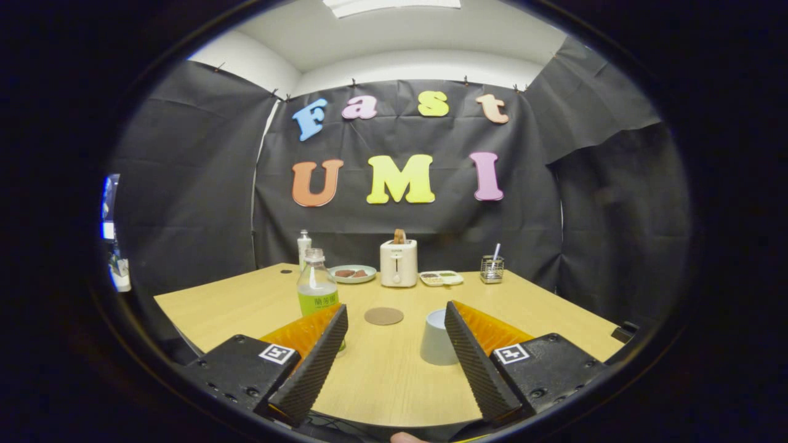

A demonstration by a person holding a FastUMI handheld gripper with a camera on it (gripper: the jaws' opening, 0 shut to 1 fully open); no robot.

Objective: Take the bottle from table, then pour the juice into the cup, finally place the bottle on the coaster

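Step one, the reach: claw (394, 320) spread wide, empty. Bottle (317, 286) stands left of coaster (383, 316); next swing left to straddle it.

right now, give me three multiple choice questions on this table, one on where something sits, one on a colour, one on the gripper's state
1. Where is the coaster?
A. under the toaster
B. on the table between the bottle and the cup
C. inside the cup

2. What colour is the liquid in the bottle?
A. pale green
B. red
C. dark blue

3. What are the fingers of the gripper at?
A. shut on the bottle
B. shut on the cup
C. open, holding nothing

Answers:
1. B, the round brown disc lies on bare table beyond the fingers, with the bottle to one side and the cup to the other.
2. A, the lower half of the clear bottle shows pale green.
3. C, a wide gap of table shows between the fingers, and neither presses on anything.
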